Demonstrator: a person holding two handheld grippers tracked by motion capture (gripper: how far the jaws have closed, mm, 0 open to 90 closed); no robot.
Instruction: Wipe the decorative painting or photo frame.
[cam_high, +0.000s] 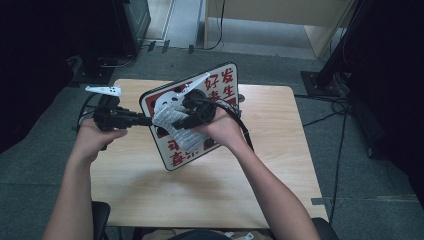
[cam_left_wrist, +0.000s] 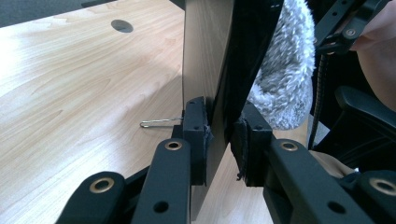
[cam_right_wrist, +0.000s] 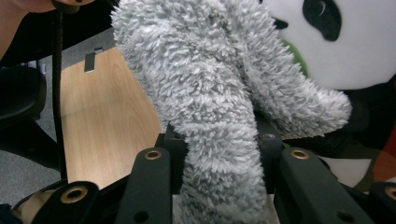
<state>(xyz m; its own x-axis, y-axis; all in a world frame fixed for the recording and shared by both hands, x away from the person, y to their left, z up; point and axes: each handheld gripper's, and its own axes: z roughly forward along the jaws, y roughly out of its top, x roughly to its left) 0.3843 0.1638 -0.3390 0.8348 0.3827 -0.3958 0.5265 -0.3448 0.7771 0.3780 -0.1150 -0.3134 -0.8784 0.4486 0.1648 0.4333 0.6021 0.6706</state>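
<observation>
A panda sign board (cam_high: 200, 117) is held tilted above the tabletop (cam_high: 210, 190), with its printed face turned up toward the high camera. The left gripper (cam_high: 145, 120) is clamped on the board's left edge, and the right gripper (cam_high: 186, 121) is closed on a grey fluffy cloth (cam_high: 175, 125) that is laid against the printed face. The step in hand is judged to be the wiping of the board with the cloth.

For this to be done well, the board should be kept steady by the left grip while the cloth is drawn across the face with even, light pressure, so that the panel is not levered out of the jaws. The cloth should be kept flat against the print rather than bunched, and the strokes are best led away from the clamped edge.

In the left gripper view, the board (cam_left_wrist: 208, 60) is seen edge-on with its plain wooden back, a pad pressed on each side, and a small metal wire clip (cam_left_wrist: 156, 122) is seen behind it. In the right gripper view, the cloth's (cam_right_wrist: 210, 102) pile and the panda's (cam_right_wrist: 327, 42) black eye patch are made out close up, which are too small to be read from above.
</observation>
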